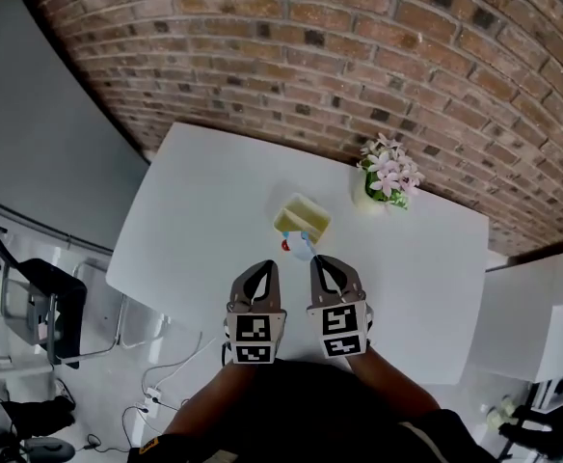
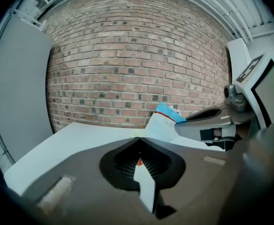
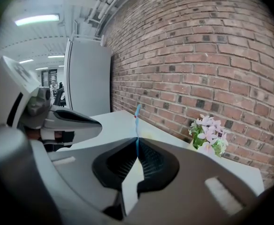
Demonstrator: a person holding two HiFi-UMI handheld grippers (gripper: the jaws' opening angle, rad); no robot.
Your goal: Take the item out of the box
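Observation:
A small yellow open box (image 1: pixel 302 217) sits mid-table, beyond both grippers. A thin light-blue packet (image 1: pixel 302 249) with a red stripe hangs above the table just in front of the box. My right gripper (image 1: pixel 318 260) is shut on it. In the right gripper view the packet (image 3: pixel 137 118) stands edge-on out of the closed jaws. The left gripper view shows the same packet (image 2: pixel 163 122) at the right, sticking out of the right gripper (image 2: pixel 207 123). My left gripper (image 1: pixel 267 266) hovers close beside it, jaws together. A small red speck (image 2: pixel 138 161) shows where its pads meet; whether it is gripped is unclear.
A pot of pink flowers (image 1: pixel 388 177) stands at the table's far right, near the brick wall (image 1: pixel 378 56). The white table (image 1: pixel 204 220) ends on the left above chairs and cables on the floor. A grey partition (image 1: pixel 40 143) stands at left.

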